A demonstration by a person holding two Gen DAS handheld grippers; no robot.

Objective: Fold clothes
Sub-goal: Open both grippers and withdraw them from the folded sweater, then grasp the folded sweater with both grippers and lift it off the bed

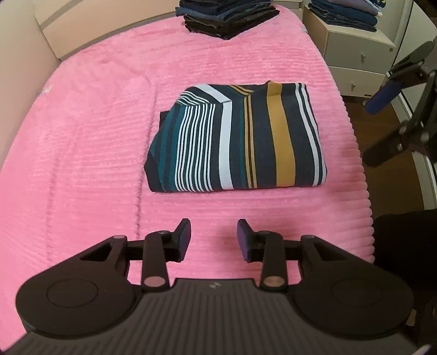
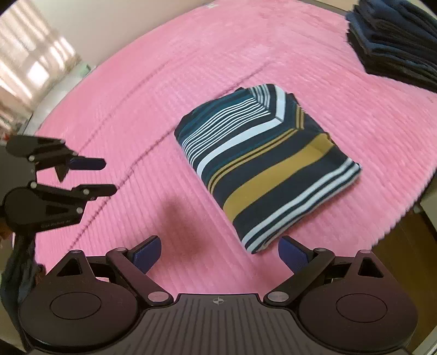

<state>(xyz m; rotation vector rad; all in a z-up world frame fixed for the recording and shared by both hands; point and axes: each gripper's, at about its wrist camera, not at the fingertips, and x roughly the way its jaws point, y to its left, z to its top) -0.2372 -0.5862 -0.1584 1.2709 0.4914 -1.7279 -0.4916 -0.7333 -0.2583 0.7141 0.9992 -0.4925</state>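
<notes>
Here, the folded striped garment (image 1: 237, 139) lies flat as a compact rectangle on the pink ribbed blanket (image 1: 90, 142), toward the blanket's right-hand edge in the left wrist view. Its stripes run navy, white, teal and mustard, and an angled fold shows on its upper layer. The left gripper (image 1: 213, 240) hovers over bare blanket just in front of the garment's near edge, its jaws parted and holding nothing; a faint shadow falls on the blanket between the fingers. The right gripper (image 2: 220, 256) is likewise released and empty, its jaws spread wide, with one blue-padded finger close beside the garment's nearest corner (whether it touches the cloth cannot be told). Each gripper appears at the margin of the other's view: the right one at the right edge of the left wrist view, off the blanket's side, and the left one at the left edge of the right wrist view. A stack of dark folded clothes (image 1: 229, 16) sits at the far end of the blanket, well apart from the striped garment. A cream drawer unit (image 1: 352, 52) stands beside the bed, bearing more folded clothing.
</notes>
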